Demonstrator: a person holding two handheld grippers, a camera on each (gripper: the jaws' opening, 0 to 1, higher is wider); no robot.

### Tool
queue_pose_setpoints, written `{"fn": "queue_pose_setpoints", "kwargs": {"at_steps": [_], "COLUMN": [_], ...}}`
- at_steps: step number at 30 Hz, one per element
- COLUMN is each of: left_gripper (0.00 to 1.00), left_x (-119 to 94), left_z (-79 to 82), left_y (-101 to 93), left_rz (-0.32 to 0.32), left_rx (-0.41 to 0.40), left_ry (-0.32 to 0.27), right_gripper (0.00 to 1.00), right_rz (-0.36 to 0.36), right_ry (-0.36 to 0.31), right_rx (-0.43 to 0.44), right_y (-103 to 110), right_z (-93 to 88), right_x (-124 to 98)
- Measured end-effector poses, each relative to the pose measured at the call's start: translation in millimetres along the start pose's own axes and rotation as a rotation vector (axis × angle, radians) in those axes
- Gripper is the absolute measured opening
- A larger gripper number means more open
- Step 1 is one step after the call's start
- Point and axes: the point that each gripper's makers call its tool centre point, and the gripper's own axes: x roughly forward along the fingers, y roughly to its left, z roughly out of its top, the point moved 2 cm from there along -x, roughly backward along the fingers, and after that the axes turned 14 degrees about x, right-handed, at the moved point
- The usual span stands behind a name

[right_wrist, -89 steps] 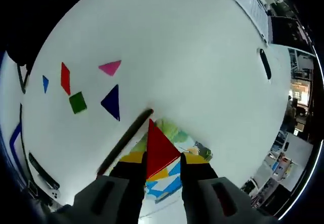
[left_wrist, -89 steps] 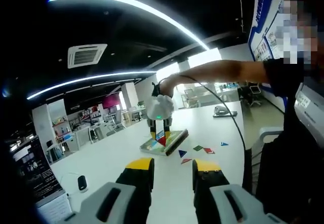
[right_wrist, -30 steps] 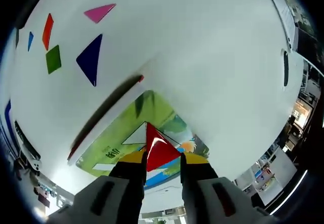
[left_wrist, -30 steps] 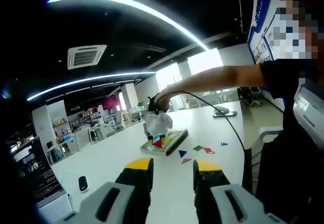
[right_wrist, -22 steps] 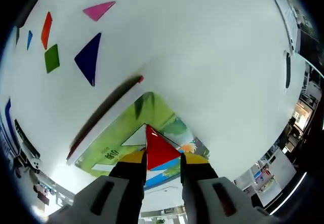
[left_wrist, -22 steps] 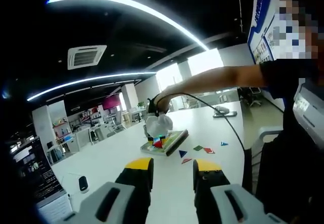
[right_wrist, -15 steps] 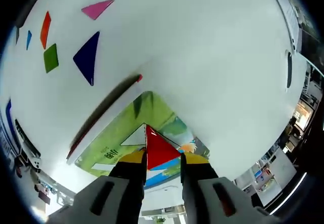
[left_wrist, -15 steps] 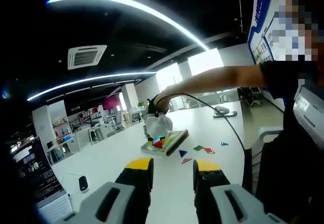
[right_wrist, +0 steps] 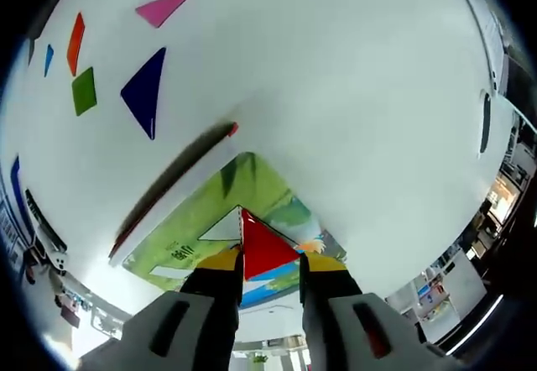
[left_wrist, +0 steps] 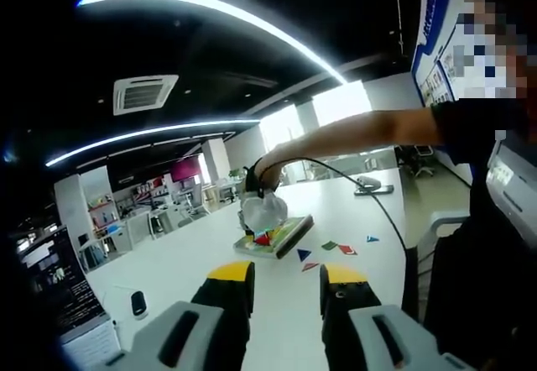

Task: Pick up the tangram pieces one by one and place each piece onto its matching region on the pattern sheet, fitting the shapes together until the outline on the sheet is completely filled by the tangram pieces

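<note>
Right tool (right_wrist: 270,272) lowered steeply over the pattern sheet (right_wrist: 214,220), red triangle piece (right_wrist: 262,247) clamped between its jaws, apex pointed away from the tool, left tool (left_wrist: 285,283) held level above the counter (left_wrist: 201,258), jaws parted, nothing gripped, dark blue triangle (right_wrist: 144,90) lying on the counter.

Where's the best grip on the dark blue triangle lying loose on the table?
The dark blue triangle lies flat on the white table, so probably come from straight above and pinch across its narrower part, jaws on two opposite edges. The green square sits apart from it, leaving room beside it.
</note>
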Motion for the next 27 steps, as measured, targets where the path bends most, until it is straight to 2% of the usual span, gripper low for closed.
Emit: {"fn": "queue_pose_setpoints", "kwargs": {"at_steps": [6, 19, 23, 27], "left_gripper": [0.33, 0.33, 0.33, 0.33], "left_x": [-1.1, -1.1, -1.3, -1.6], "left_z": [0.0, 3.2, 2.5, 1.9], "left_y": [2.4, -0.3, 1.0, 1.6], "left_rz": [0.006, 0.001, 0.004, 0.007], "left_rx": [-0.005, 0.005, 0.003, 0.002], "left_ry": [-0.002, -0.008, -0.006, -0.006], "right_gripper": [0.28, 0.28, 0.28, 0.25], "right_rz": [0.007, 0.019, 0.027, 0.022], "right_ry": [0.022, 0.008, 0.024, 0.068], "right_rx": [-0.004, 0.004, -0.002, -0.012], "right_y": [-1.2, -1.3, -1.4, -3.5], "right_z": [0.1, 7.5, 6.1, -2.6], "right_x": [1.0, -1.0, -0.6, 0.3]}}
